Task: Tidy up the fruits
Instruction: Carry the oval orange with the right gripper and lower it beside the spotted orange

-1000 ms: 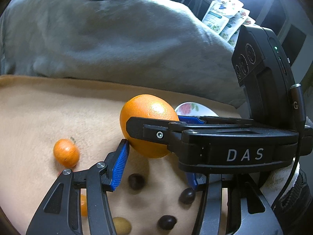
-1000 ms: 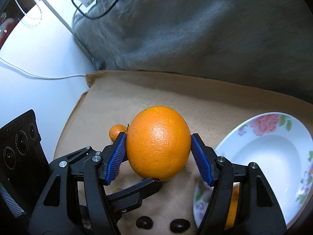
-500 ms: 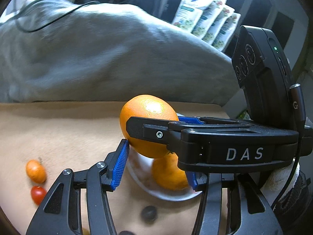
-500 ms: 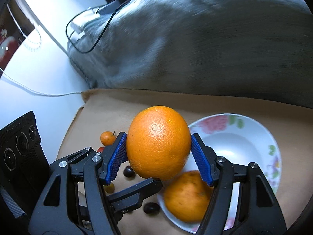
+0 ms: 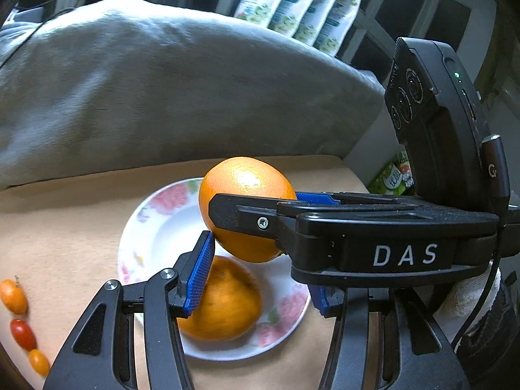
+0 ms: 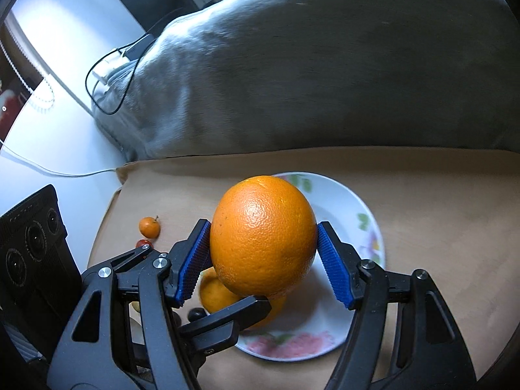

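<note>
Pebbly orange held over flowered plate

The right gripper (image 6: 263, 260) clamps the oval, dimpled orange (image 6: 263, 237) between ribbed blue pads above the glossy floral plate (image 6: 364, 224). The left gripper (image 5: 260, 279) stands apart, its pad touching the orange's underside. A second orange (image 5: 227, 305) lies on the plate.

There were two large oranges: one orange (image 6: 263, 237) up in the air and a second orange (image 5: 224, 302) lying in the one flowered plate (image 5: 152, 227). On the tan cloth (image 5: 65, 227) beside the plate lay two small orange fruits, one round (image 5: 13, 295) and one oval (image 5: 39, 361), with a single red cherry tomato (image 5: 22, 334) between them. One dark, rounded fruit (image 6: 196, 314) showed near the plate's edge. Behind stood one grey cushion (image 5: 146, 97) and four printed pouches (image 5: 292, 3) in a row
</note>
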Demonstrator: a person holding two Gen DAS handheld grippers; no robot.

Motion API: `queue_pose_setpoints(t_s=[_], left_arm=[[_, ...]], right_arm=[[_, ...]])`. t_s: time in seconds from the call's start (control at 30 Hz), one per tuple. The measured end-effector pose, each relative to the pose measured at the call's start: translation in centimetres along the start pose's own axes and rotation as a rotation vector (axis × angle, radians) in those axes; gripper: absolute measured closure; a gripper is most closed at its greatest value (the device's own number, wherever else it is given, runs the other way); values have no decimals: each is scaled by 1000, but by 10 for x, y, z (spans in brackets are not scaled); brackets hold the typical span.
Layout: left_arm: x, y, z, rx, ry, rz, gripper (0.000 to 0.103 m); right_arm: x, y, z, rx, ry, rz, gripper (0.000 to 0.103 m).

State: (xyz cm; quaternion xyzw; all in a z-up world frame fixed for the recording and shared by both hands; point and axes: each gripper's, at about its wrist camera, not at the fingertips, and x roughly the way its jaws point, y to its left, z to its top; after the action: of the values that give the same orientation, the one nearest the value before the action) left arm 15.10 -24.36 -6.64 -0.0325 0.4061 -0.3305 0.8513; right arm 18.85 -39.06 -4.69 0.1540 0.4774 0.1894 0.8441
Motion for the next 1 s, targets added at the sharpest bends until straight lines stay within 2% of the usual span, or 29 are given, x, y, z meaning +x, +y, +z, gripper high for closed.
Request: queue_pose_setpoints(t_s=[0.17, 0.27, 0.73, 0.9, 1.0], left_arm=[[10, -10, -4, 13, 19, -8, 51], [2, -8, -18, 22, 29, -14, 53], [-10, -6, -26, 36, 45, -41, 54], [-21, 1, -32, 31, 43, -41, 54], [-19, -1, -32, 29, 41, -36, 54]], right_arm=[[-3, -14, -4, 27, 1, -9, 34], [-6, -19, -5, 35, 1, -16, 34], [5, -34, -15, 65, 41, -53, 34], [7, -28, -19, 40, 50, -64, 34], [-4, -20, -18, 11, 6, -75, 34]])
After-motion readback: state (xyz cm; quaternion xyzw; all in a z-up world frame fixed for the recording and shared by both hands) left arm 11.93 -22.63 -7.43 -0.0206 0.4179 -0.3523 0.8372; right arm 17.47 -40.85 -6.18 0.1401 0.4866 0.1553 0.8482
